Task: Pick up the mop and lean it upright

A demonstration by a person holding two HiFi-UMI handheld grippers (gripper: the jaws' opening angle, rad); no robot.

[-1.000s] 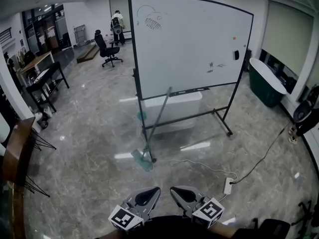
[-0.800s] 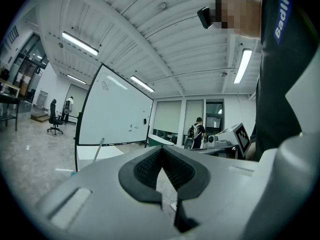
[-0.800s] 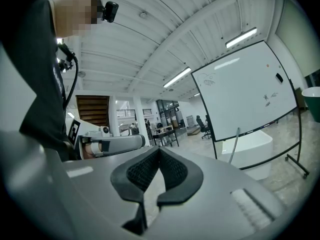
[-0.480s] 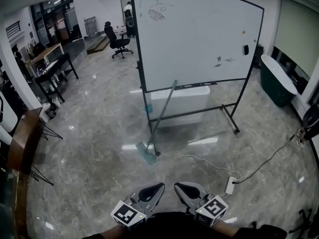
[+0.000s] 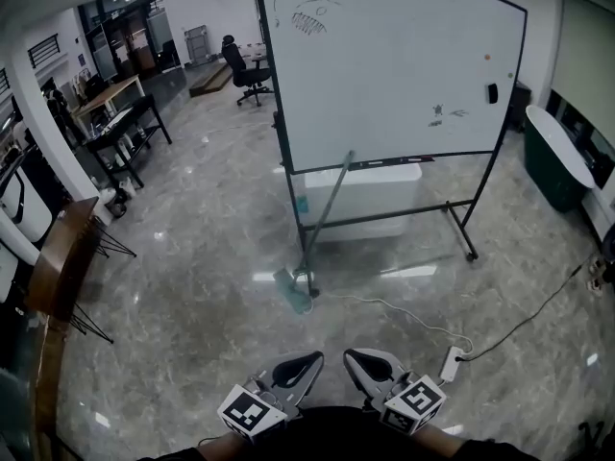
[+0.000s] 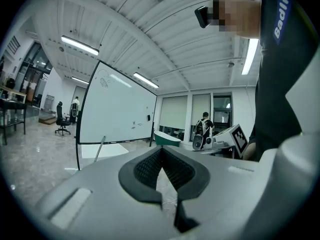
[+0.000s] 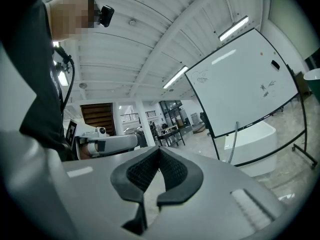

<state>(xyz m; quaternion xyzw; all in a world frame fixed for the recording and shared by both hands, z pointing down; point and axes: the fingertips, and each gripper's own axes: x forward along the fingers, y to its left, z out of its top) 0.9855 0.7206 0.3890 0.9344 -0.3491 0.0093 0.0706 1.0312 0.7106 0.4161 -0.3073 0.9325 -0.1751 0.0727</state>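
The long grey-handled mop with a flat teal head (image 5: 327,214) stands in the middle of the head view. Its head lies on the glossy grey marble-patterned floor (image 5: 192,286). Its handle slants up and to the right until the top end meets the lower edge of the large white rolling whiteboard in a black frame (image 5: 394,65). The mop head sits just beside the left foot of the whiteboard's stand. A low white rectangular tub (image 5: 370,195) rests on the floor under the whiteboard, behind the mop handle.

A thin white cord runs from near the mop head to a white power strip (image 5: 452,361) at the lower right. A black cable (image 5: 528,315) leads away from the strip toward the right edge.

At the bottom centre, well apart from the mop, the grey left gripper (image 5: 309,359) and the grey right gripper (image 5: 354,356) sit side by side. Both point toward the whiteboard.

In the left gripper view the left gripper's ribbed black pads meet at the tips with nothing between them, and the mop handle (image 6: 100,146) shows at the left. In the right gripper view the right gripper's jaws are likewise closed and empty.

A dark green tub with a white rim (image 5: 557,157) stands at the right edge. A black desk (image 5: 125,128) and a black office chair (image 5: 252,70) stand at the upper left.
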